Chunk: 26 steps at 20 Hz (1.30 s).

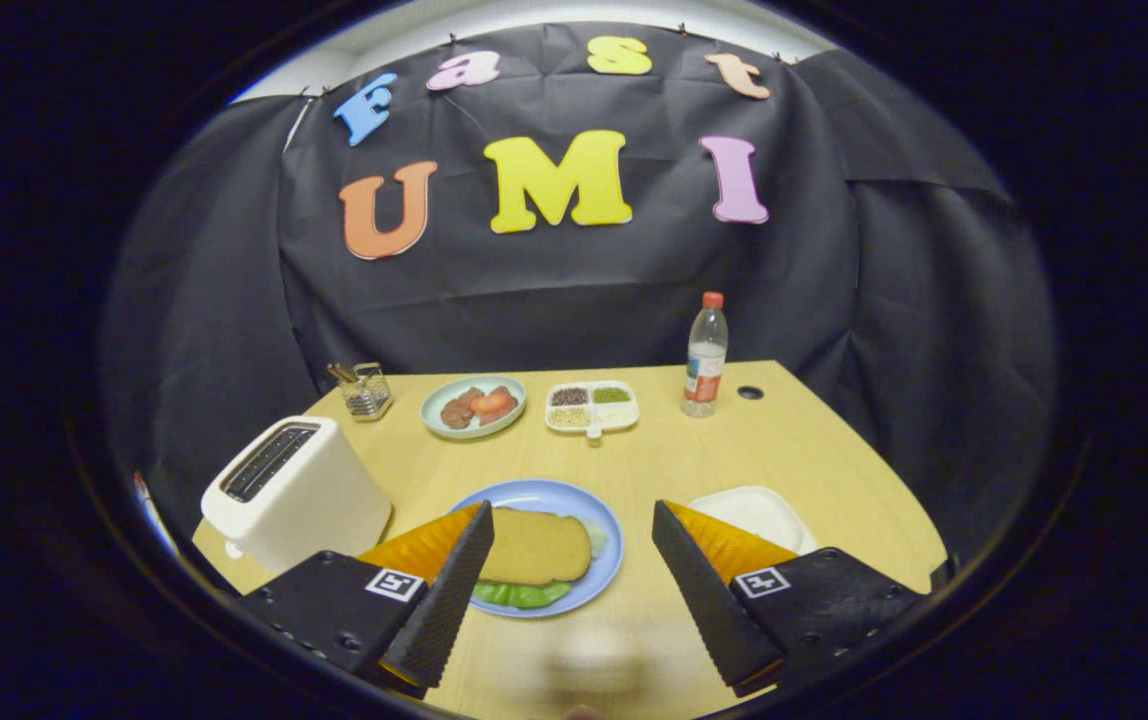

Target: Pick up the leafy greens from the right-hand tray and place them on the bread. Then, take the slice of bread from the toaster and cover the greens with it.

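Table [814,440]: pale wood-grain tan. Toaster [299,492] at left edge: cream-white, dark slots. Blue plate [606,520] near front edge holds tan-brown bread slice [537,546] over bright green leafy greens [519,594]. Tray [759,512] toward right edge: plain white. Back row: pale green plate [439,398] with red-brown food; white divided dish [594,406] with dark, green and beige fillings; clear bottle [705,355], red cap, red-and-white label. Gripper [570,524] fingers spread apart, empty.
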Available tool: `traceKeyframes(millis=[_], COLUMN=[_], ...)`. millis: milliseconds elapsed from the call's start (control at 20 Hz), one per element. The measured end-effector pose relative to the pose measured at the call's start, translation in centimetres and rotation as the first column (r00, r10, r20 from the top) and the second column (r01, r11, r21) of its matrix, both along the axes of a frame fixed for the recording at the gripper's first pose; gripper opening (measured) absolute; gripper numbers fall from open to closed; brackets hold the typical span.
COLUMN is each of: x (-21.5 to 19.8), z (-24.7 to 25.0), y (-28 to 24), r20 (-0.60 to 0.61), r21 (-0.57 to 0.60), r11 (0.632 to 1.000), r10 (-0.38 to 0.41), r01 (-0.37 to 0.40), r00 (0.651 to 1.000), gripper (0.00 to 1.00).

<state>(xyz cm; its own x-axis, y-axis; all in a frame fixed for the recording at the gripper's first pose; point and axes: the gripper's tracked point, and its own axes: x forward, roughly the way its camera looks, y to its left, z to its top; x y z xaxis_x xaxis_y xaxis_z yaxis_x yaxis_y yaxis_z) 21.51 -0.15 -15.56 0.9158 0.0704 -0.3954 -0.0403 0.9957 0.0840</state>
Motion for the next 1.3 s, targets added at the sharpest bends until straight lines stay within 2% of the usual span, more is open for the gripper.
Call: traceKeyframes(millis=[250, 550, 950, 1300], x=[-5.7, -12.1, -17.5, -18.5], z=[6.2, 10.4, 11.9, 11.6], y=[-2.0, -5.1, -7.5, -6.5], r20=[0.156, 0.271, 0.385, 0.405], r21=[-0.016, -0.004, 0.0, -0.024], r11=[0.999, 0.997, 0.996, 0.998], r10=[-0.039, -0.072, -0.078, -0.045], r01=[0.042, 0.076, 0.085, 0.06], r00=[0.987, 0.96, 0.919, 0.913], gripper=[0.97, 0.96, 0.96, 0.96])
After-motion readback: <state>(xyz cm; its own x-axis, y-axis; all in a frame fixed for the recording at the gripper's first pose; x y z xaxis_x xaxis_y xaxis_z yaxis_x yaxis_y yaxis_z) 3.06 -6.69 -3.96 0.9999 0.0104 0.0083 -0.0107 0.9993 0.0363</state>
